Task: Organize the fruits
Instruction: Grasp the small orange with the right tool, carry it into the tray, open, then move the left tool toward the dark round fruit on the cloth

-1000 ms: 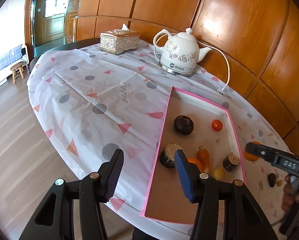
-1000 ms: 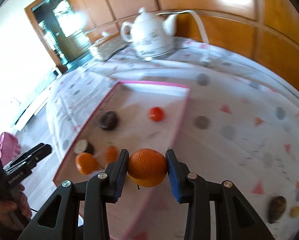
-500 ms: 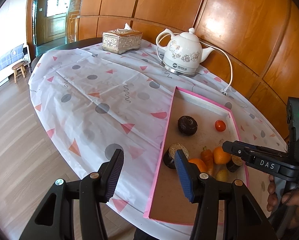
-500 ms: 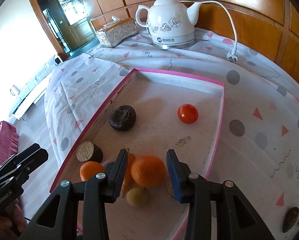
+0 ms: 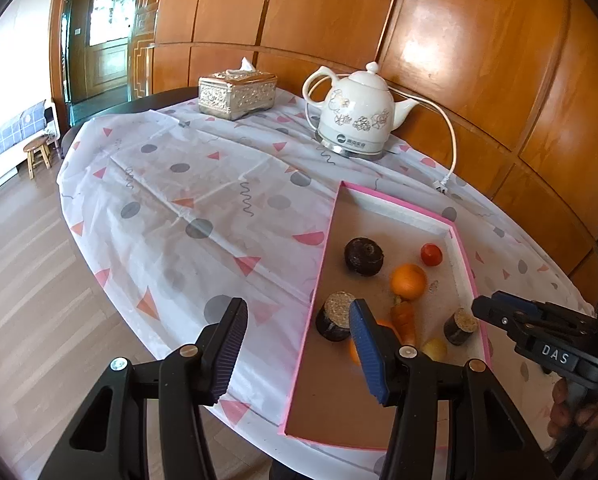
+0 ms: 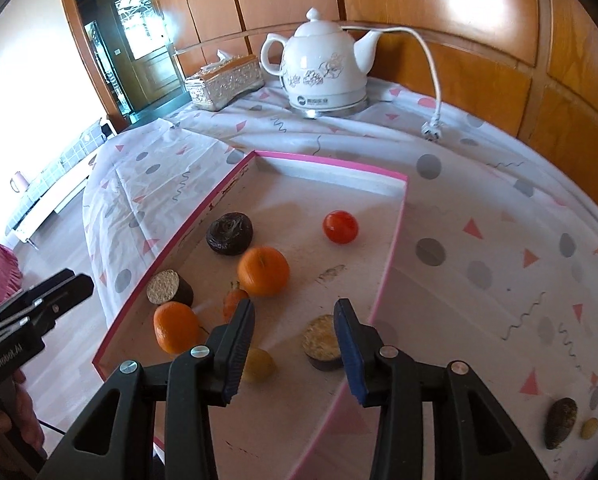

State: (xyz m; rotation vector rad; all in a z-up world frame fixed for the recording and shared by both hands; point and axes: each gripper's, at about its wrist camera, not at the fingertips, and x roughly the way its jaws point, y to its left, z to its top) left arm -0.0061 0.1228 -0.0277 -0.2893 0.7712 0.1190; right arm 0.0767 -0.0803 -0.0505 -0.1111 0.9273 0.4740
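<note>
- Right gripper point(image 6: 295, 320) hangs over the near end of the pink-rimmed tray point(image 6: 327, 159), jaws spread wide with nothing between them.
- Left gripper point(image 5: 297, 326) is spread too, empty, poised above the tray's left rim.
- The orange point(image 6: 263, 271) sits loose on the tray floor, mid-tray, just beside the dark round fruit point(image 6: 229, 233); a red tomato point(image 6: 340, 227) lies toward the tray's far right corner.
- Beyond the tray's far end stands a white kettle point(image 5: 355, 122), with a tissue box point(image 5: 237, 94) to its left.
- The tray rests on a tablecloth point(image 5: 187, 184) dotted with grey circles and pink triangles; wood-panelled wall point(image 5: 459, 40) behind.
</note>
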